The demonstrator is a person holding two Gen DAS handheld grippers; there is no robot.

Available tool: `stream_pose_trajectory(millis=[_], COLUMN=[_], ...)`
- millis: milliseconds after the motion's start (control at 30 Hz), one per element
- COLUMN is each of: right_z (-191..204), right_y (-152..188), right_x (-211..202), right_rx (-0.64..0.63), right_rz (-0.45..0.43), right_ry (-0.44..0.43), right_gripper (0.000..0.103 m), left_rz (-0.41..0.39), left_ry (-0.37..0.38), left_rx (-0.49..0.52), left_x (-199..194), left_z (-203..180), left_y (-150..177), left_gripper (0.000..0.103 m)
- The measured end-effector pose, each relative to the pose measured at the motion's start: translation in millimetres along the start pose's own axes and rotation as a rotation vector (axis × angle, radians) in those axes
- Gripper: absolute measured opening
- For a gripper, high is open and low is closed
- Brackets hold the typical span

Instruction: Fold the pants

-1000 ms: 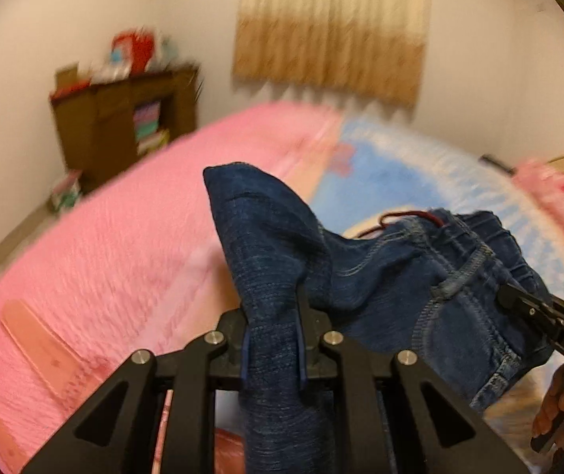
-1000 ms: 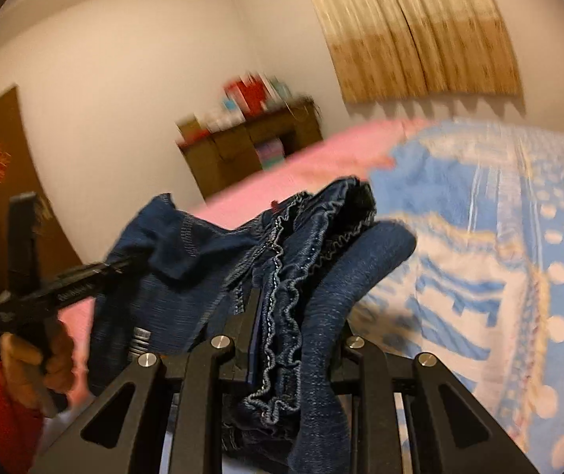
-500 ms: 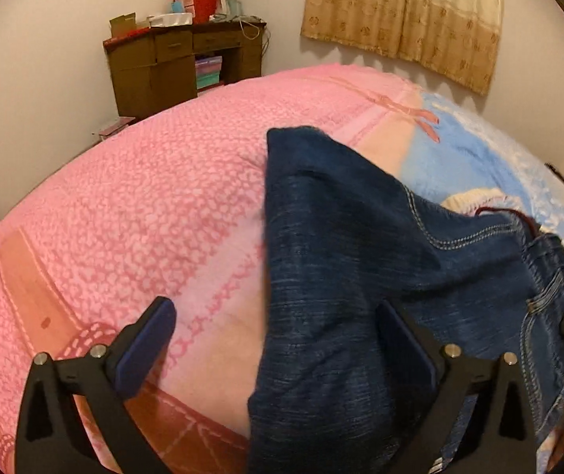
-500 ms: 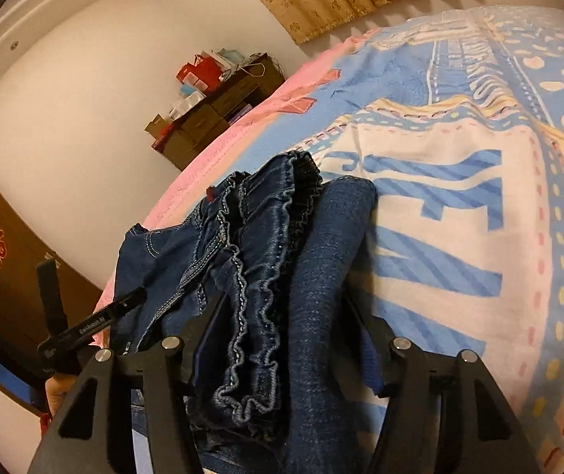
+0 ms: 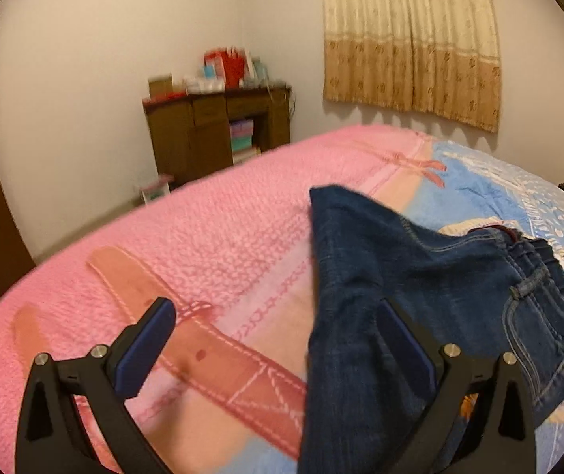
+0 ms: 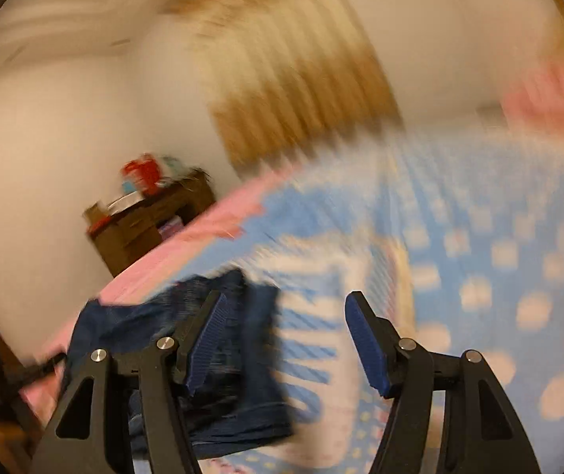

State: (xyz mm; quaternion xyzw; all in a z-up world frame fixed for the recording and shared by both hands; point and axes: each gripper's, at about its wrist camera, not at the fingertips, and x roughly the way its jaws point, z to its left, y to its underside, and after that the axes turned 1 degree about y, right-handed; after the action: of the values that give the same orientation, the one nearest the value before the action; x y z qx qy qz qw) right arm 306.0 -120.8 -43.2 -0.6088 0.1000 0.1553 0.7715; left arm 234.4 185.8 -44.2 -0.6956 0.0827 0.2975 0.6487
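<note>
Left claw (image 5: 278, 349) wide, right claw (image 6: 285, 339) opening

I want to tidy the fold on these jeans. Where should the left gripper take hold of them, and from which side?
Grip the jeans at the far corner of the folded leg, lying flat on the pink blanket. Come in from the pink side, low, so one finger slips under the exposed edge. The left gripper stands wide open, pads off the cloth.

The pink side of the bedspread (image 5: 187, 245) lies bare and flat, open for passage left of the folded jeans (image 5: 420, 300). The blue dotted side (image 6: 499, 276) beyond them is likewise unobstructed. A wooden cabinet (image 5: 218, 134) stands against the wall, well apart from the bed.
</note>
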Motion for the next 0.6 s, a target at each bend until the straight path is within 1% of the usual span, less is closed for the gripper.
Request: stream_pose_trajectory(millis=[33,67,100,133,167,200,267,300,433,467,500,567,600], right_z=[21.0,39.4,64.3,80.6,93.5,110.1,124.5,132.0,134.3,133.3,131.7,127.9,122.1], right_y=[1.6,4.7,12.3,18.7,24.6,34.1,44.7,52.9,63.4,64.4,67.4,64.3,60.2], right_x=[-9.2,-13.8,-17.3,-15.8,-12.7,-4.3,11.6,19.2,29.3,30.2,36.9,41.4,40.6], right_rx=[-0.112,-0.2,-0.318,-0.398,-0.463,-0.552,-0.648,-0.699,-0.763,-0.769,-0.775,-0.758,-0.72], right_rz=[-0.044,-0.066,-0.071,-0.06,-0.042,0.0,0.072,0.113,0.192,0.22,0.277,0.315,0.345], right_ry=[-0.014,-0.029,-0.047,-0.048,-0.043,-0.031,-0.01,0.005,0.032,0.036,0.04,0.032,0.009], right_gripper=[0.071,0.075,0.08,0.08,0.08,0.08,0.08,0.08,0.08,0.08,0.08,0.081,0.081], left_rz=[-0.027,-0.04,-0.041,-0.034,-0.014,0.004,0.055,0.068,0.112,0.12,0.126,0.125,0.128], left_ry=[-0.003,0.001,0.007,0.014,0.016,0.017,0.009,0.002,0.002,-0.005,-0.015,-0.022,-0.022], left_rx=[0.022,0.044,0.065,0.09,0.12,0.141,0.191,0.208,0.27,0.282,0.294,0.303,0.305], left_x=[-6.3,-12.7,-14.3,-13.7,-8.0,-3.9,7.5,10.5,16.8,18.1,18.8,17.2,16.6], left_z=[-4.0,-6.3,-9.4,-13.0,-20.1,-24.3,-35.8,-38.8,-50.6,-52.9,-55.1,-56.7,-56.7], left_y=[1.6,3.8,4.7,6.3,6.2,7.1,9.2,10.6,15.3,16.2,17.3,18.9,19.6], left_gripper=[0.103,0.103,0.103,0.103,0.103,0.103,0.103,0.101,0.1,0.1,0.1,0.1,0.1])
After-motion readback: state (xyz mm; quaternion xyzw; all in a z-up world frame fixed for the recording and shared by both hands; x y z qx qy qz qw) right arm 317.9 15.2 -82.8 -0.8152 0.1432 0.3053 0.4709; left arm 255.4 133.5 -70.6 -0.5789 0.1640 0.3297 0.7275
